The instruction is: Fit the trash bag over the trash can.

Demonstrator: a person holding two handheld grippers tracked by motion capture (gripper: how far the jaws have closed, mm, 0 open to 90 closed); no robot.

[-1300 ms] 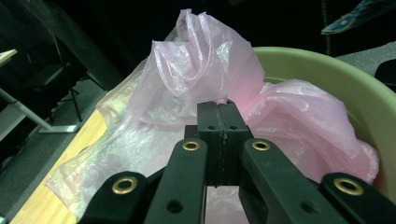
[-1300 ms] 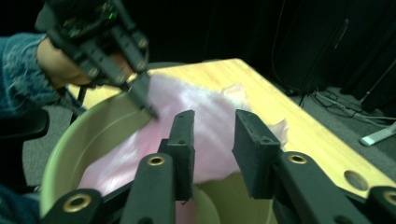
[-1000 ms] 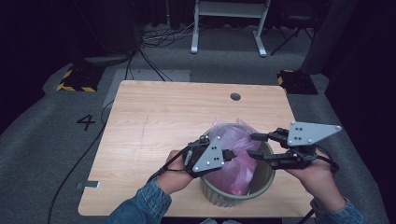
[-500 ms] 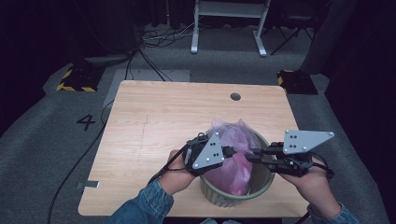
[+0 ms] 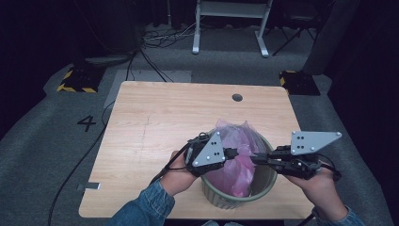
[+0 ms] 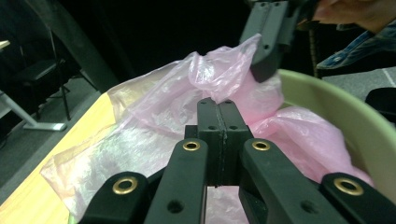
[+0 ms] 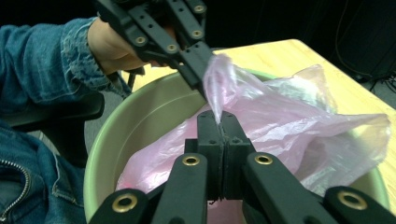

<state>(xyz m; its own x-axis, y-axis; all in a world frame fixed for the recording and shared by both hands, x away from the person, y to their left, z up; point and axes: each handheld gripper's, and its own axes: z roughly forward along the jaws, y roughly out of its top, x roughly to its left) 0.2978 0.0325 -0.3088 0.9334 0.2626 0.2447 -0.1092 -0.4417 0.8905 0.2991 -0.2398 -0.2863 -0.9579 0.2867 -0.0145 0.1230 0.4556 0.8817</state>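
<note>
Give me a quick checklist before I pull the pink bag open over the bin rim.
1. Left gripper jaws shut on the thin pink plastic bag: ok, film pinched between them.
2. Right gripper jaws shut on the bag: ok, they have just been closing and a fold of film rises from between them.
3. Bag sits inside the round pale green bin: ok.
4. Bag edge folded over the bin rim: not ok; the near rim is bare.
5. Bin stands fully on the light wooden table: ok, though near its front edge.
6. Bag free of tears: cannot tell.
</note>
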